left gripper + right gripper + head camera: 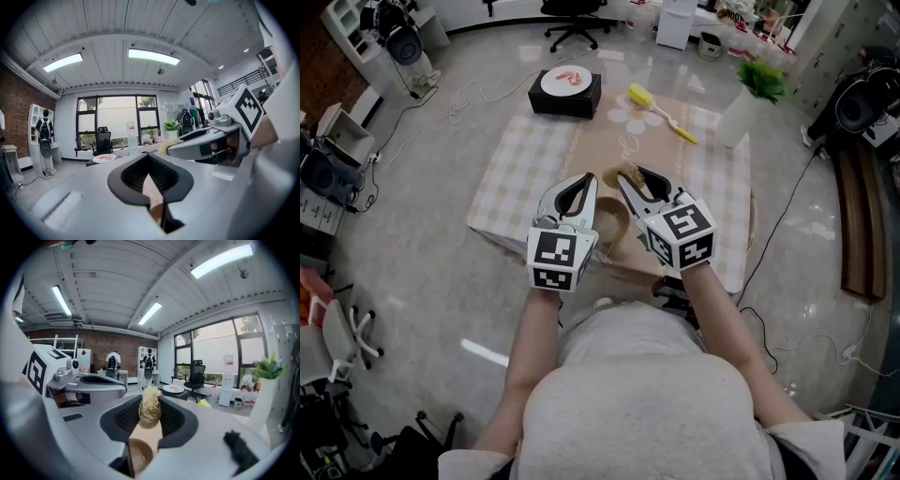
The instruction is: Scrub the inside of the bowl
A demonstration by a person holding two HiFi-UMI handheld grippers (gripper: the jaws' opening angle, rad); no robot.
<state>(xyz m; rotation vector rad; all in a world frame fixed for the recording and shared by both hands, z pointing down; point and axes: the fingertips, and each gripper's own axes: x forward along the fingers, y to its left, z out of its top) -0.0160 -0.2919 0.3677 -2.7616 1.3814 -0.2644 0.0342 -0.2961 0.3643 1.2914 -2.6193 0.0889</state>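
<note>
Over the near edge of the checked table (511,178) I hold both grippers up side by side. My left gripper (584,181) is shut on the thin rim of a tan wooden bowl (612,225), which hangs between the two grippers; in the left gripper view that rim (152,190) shows as a tan strip between the closed jaws (148,157). My right gripper (625,175) is shut on a wooden scrub brush (149,412), its pale bristle tuft sticking out past the fingertips and its round handle end near the camera. The bowl's inside is mostly hidden.
A black box with a white plate (564,92) sits at the table's far left. A yellow dish brush (661,112) lies at the far middle, and a white vase with a green plant (741,111) stands at the far right. Cables cross the floor around the table.
</note>
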